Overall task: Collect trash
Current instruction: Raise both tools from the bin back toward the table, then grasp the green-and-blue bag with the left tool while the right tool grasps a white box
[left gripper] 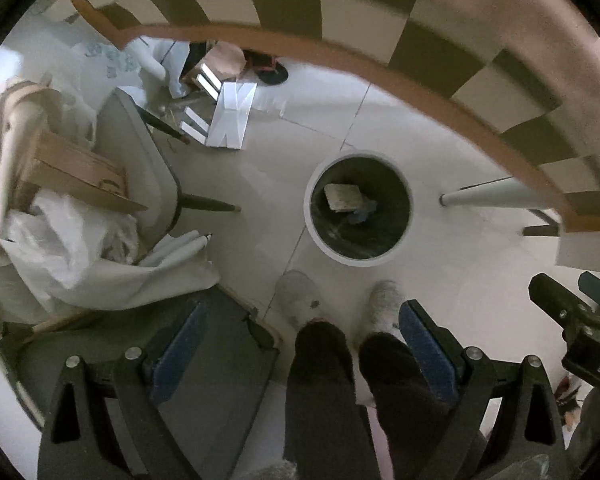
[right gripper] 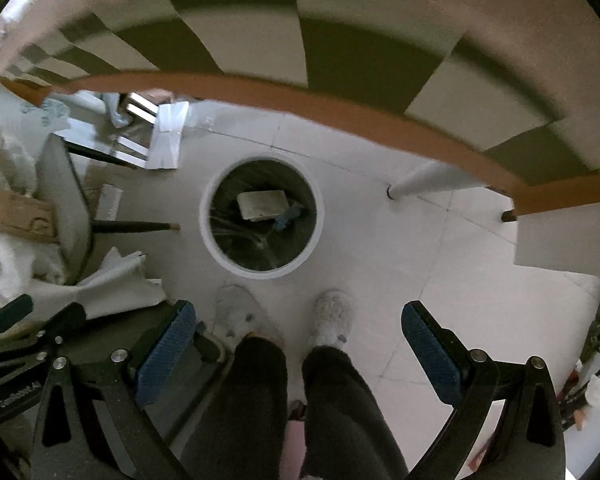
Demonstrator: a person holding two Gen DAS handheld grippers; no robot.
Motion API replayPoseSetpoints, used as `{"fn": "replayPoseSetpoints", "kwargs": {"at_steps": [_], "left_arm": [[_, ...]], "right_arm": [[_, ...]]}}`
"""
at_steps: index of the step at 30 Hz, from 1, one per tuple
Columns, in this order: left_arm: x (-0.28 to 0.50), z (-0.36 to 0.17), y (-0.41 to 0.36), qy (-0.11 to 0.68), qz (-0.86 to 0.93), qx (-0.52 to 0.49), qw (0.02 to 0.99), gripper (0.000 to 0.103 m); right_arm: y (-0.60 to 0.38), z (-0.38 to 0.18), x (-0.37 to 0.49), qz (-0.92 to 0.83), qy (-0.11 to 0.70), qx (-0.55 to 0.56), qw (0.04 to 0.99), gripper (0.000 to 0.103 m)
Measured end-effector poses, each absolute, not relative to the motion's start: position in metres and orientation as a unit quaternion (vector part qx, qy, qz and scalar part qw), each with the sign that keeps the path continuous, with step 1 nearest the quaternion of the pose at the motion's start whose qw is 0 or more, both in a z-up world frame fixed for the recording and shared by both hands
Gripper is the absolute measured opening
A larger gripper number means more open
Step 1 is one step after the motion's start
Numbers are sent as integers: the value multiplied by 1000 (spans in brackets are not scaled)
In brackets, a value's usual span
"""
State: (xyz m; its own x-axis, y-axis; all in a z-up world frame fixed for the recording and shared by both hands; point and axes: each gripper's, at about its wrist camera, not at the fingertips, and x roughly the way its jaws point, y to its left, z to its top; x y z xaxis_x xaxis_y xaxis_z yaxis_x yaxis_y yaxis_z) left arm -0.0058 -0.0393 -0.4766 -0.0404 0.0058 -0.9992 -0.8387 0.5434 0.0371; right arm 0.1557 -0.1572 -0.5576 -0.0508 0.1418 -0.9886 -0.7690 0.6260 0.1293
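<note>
A round white trash bin (left gripper: pixel 313 224) with a dark liner stands on the floor below me; it also shows in the right wrist view (right gripper: pixel 208 232). Inside lie a pale flat piece of trash (left gripper: pixel 342 197) (right gripper: pixel 262 205) and a small blue scrap (left gripper: pixel 362 213) (right gripper: pixel 286 218). My left gripper (left gripper: pixel 300 344) is open and empty, pointing down above the floor near the bin. My right gripper (right gripper: pixel 300 344) is open and empty too, held beside it; its fingers (left gripper: pixel 556 300) show at the right edge of the left wrist view.
A table with a checkered cloth (left gripper: pixel 340 12) (right gripper: pixel 340 60) and wooden edge arcs across the top, its white leg (left gripper: pixel 484 194) (right gripper: pixel 424 180) right of the bin. A grey chair (left gripper: pixel 140 160) piled with cardboard and plastic bags stands left. The person's legs and slippers (left gripper: pixel 384 304) are just below the bin.
</note>
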Motion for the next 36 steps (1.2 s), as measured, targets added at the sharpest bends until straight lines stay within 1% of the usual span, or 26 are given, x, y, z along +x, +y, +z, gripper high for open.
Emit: {"fn": "replayPoseSetpoints", "kwargs": {"at_steps": [5,8,10,13,15,18,20,21,23,26,28,30,33,36], "left_arm": [[1,-417,-21,614,341,-323,634,98],[19,-380,-3,596,337,-312,659,98],[45,-351,13,576,327,-301,686,103],[86,-316,39,553,328,-276,714,103],[114,-302,56,547,334,-258,723,103],[160,-292,83,544,349,-231,727,103],[189,-292,99,553,357,-212,722,103],[207,-294,106,560,360,-198,719,103],[246,-303,123,581,372,-166,704,103],[289,-317,143,599,377,-142,692,103],[314,-326,155,609,373,-130,688,103],[334,-331,165,619,367,-119,684,103],[355,-344,172,640,344,-104,679,103],[371,-357,177,664,310,-74,677,103]], "right_arm": [[-156,-484,160,363,627,-230,650,103],[-151,-430,176,361,627,-193,663,103],[-147,-401,190,358,627,-164,672,103],[-140,-355,225,347,628,-109,688,103],[-135,-328,260,330,625,-73,704,103],[-130,-304,311,305,605,-55,733,103],[-119,-291,360,286,592,-73,750,103],[-115,-290,375,284,591,-82,751,103],[-95,-291,419,282,588,-137,746,103],[-49,-302,475,285,581,-237,725,103],[-22,-311,498,291,574,-280,712,103],[-4,-320,511,297,571,-305,702,103],[25,-353,528,311,578,-368,658,103],[41,-382,533,318,591,-396,628,103]]}}
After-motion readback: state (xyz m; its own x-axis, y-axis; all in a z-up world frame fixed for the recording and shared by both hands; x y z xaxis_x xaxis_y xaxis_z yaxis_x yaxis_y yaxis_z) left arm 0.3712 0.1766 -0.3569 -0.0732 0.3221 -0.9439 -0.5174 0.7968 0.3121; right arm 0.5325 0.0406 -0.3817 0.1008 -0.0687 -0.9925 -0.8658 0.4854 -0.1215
